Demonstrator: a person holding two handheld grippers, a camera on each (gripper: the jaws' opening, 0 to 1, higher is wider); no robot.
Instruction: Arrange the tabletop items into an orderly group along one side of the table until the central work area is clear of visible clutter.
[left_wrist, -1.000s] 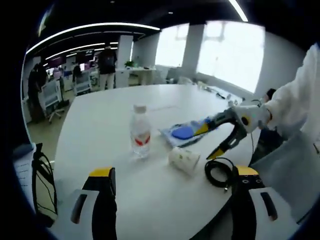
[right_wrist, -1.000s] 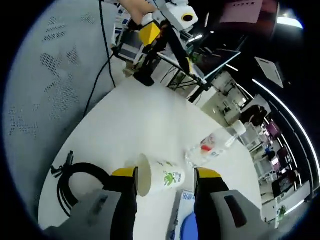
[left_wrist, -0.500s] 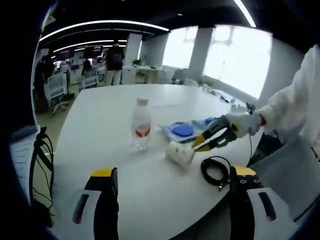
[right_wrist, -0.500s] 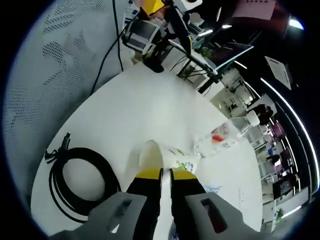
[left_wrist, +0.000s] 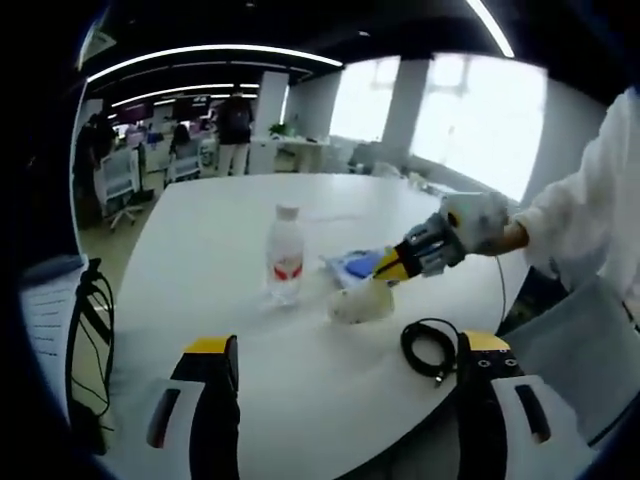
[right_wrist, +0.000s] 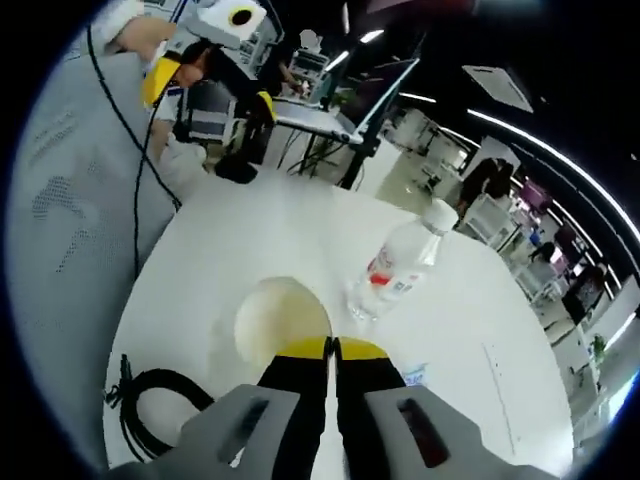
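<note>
My right gripper (right_wrist: 331, 347) has its jaws pressed together on the rim wall of the white paper cup (right_wrist: 281, 320), the yellow tips meeting at the near edge of its mouth; my left gripper (left_wrist: 345, 352) hangs back at the table's near edge with jaws wide apart and nothing between them. In the right gripper view the cup's open mouth faces me, so its long axis runs away from the jaws. The clear plastic water bottle with the red label (right_wrist: 400, 262) stands upright just beyond and right of the cup. The coiled black cable (right_wrist: 160, 415) lies near the cup on its left. In the left gripper view the cup (left_wrist: 360, 302) sits between the bottle (left_wrist: 285, 256) and the cable (left_wrist: 430, 345), with a blue-and-white flat packet (left_wrist: 358, 263) just behind it. The right arm is far nearer.

Against half a second ago, the cup has been tipped up, its mouth rounder toward my camera; a second ago these jaws stood open astride it.
</note>
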